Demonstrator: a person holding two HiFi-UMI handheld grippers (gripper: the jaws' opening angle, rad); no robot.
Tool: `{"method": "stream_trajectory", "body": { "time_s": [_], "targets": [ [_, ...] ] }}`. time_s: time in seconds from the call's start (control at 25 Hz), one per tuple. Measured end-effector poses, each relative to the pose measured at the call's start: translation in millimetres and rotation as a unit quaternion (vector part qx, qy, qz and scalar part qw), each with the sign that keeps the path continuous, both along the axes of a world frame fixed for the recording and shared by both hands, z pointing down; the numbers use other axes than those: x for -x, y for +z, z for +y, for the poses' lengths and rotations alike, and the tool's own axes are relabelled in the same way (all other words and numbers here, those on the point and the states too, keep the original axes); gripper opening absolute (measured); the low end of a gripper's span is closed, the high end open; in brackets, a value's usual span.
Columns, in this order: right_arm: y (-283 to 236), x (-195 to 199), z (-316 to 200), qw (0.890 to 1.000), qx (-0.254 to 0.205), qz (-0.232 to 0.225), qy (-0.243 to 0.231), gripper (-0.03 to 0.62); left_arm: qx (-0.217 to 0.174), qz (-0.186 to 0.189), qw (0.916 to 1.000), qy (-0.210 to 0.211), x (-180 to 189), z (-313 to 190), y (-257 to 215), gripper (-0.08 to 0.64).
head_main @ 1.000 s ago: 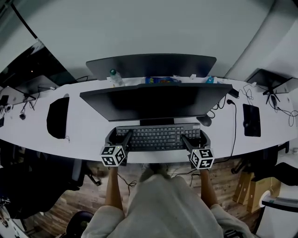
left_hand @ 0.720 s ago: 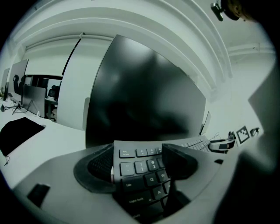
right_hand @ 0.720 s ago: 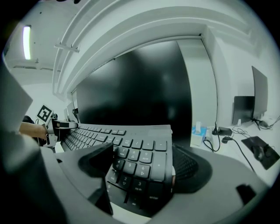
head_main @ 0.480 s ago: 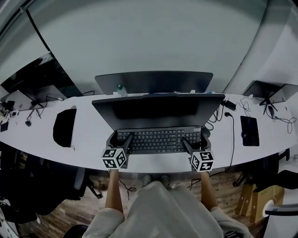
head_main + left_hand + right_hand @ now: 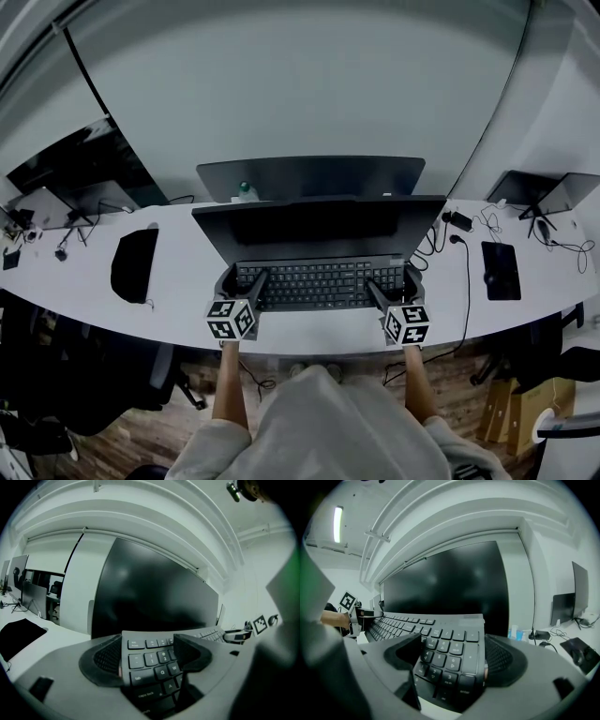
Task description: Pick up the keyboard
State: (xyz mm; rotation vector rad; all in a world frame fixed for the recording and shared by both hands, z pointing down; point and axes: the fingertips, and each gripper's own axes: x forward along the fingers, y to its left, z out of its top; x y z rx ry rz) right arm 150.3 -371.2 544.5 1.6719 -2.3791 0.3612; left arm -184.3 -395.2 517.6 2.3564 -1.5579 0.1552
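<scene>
**Keyboard gripped at both ends, long axis across the 2 grippers**

The keyboard (image 5: 319, 281) lies along the front edge of the desk (image 5: 187, 281), just before the monitor (image 5: 319, 225), with its long axis running left to right. The left gripper (image 5: 241, 281) has the left end and the right gripper (image 5: 394, 279) the right end, both reaching in from the front edge. In each gripper view the jaws are closed in on that end: the outer pad presses the short edge and the inner jaw lies over the keys. Neither hand is nearer, since the hold is symmetric. As I judge it, the lift depends on both ends rising together, or the keyboard will tilt along its length. Whether it is already off the desk cannot be told.
</scene>
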Motion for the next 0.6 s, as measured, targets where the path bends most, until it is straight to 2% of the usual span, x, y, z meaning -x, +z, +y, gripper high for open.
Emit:
{"method": "stream_trajectory", "body": {
  "time_s": [0.6],
  "targets": [
    [0.1,-7.0,0.5,1.000,0.000,-0.002,0.001,0.408,0.000,-0.001,1.0000,0.001,-7.1,-0.3,-1.4,0.319]
  ]
}}
